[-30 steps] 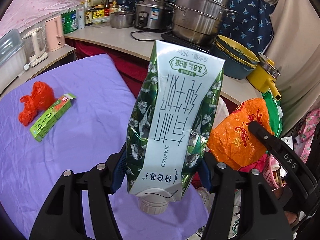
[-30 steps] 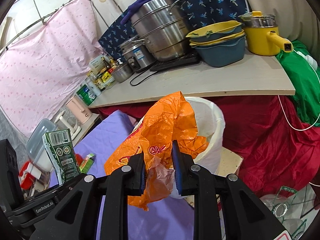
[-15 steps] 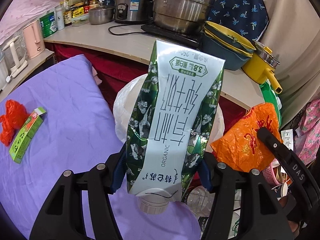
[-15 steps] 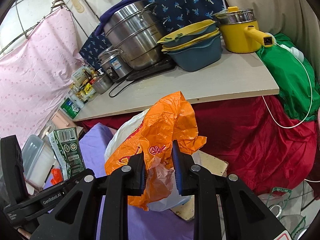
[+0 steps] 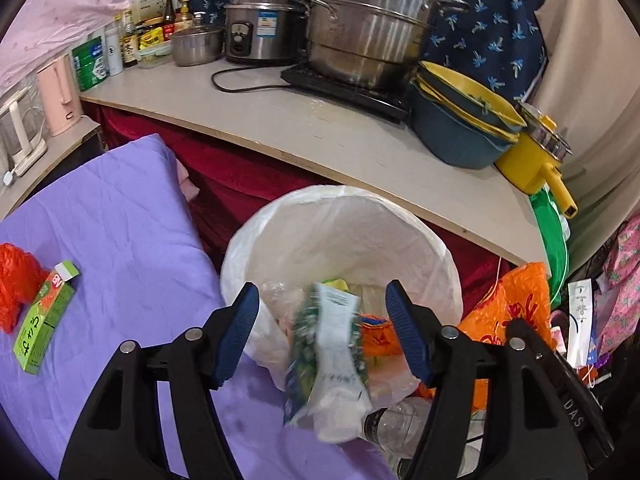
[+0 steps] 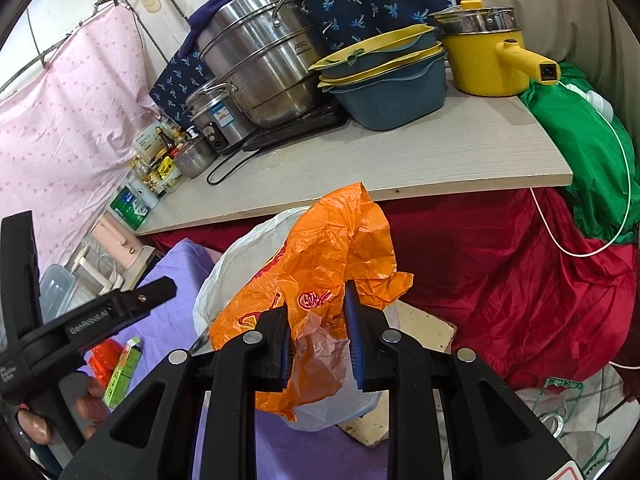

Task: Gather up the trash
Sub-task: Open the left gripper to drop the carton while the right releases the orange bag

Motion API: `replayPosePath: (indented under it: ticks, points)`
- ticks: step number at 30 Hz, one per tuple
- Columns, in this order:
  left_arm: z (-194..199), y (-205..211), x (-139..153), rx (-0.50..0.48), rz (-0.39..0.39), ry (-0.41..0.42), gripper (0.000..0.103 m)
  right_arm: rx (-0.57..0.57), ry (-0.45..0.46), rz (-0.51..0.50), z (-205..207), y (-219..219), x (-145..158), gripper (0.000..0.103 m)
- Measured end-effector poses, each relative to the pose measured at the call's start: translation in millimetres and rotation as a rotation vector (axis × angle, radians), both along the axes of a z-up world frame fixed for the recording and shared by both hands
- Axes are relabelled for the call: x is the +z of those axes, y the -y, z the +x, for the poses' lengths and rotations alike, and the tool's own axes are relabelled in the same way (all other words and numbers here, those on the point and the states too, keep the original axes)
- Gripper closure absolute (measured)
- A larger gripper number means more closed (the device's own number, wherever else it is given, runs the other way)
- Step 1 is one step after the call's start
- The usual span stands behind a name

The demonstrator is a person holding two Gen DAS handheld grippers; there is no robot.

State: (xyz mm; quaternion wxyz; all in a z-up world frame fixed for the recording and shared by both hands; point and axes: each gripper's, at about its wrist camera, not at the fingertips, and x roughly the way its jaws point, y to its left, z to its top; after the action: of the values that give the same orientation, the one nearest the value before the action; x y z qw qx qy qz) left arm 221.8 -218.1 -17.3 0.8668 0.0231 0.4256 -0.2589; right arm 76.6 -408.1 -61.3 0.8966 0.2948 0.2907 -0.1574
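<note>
Left gripper (image 5: 322, 336) jaws opening — milk carton (image 5: 326, 356) dropping free into bin (image 5: 440, 248). Right gripper (image 6: 316, 334) clamps orange bag (image 6: 320, 256). 2 left on purple cloth (image 5: 120, 232): red bag (image 5: 16, 280), green box (image 5: 44, 320).

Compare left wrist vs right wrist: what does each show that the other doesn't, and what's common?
Left wrist only: the inside of the lined trash bin, and the blurred green-and-white milk carton loose between the opening left tongs, over the bin.

Right wrist only: the right tongs shut on the orange plastic bag, and a hand on the left tool.

Both: the orange bag, the steamer pot, the yellow pot, and the green box on the purple sheet.
</note>
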Motion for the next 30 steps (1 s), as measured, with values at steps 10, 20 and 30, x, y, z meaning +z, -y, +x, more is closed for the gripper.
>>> replayPosePath:
  ticks: [10,20,30]
  points:
    - [4.3,-62.0,-7.5,0.119,-0.012,-0.031,0.04,0.07,-0.012,-0.003,33.2,-22.7,-4.2,0.081]
    - [0.5,-102.7,-15.4,0.177,-0.01,-0.045,0.04,0.11,-0.029,-0.014,68.0,-43.8,-11.9,0.079]
    - [0.3,-122.6,-18.4,0.202,0.011,-0.038,0.039,0.055,-0.027,-0.034,95.0,-44.4,-12.4,0.052]
